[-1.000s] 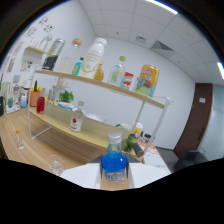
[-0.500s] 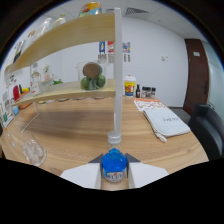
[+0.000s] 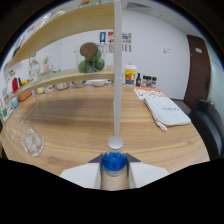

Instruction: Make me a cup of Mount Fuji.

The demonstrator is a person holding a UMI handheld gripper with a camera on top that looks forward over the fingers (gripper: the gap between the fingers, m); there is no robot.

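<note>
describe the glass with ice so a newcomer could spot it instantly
Start at the long wooden counter under the shelves. The glass stands near its front edge, off to one side of the tool gripping the blue bottle. It is clear, holding pale ice cubes.

A white folded cloth (image 3: 167, 111) lies on the wooden table (image 3: 80, 117), well beyond it a yellow canister (image 3: 131, 76).

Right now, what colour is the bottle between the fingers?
Blue, with a pale cap; the bottle shows in the gripper view.

gripper-mounted view, low over wooden table (image 3: 75, 125), facing shelves (image 3: 60, 82)
</note>
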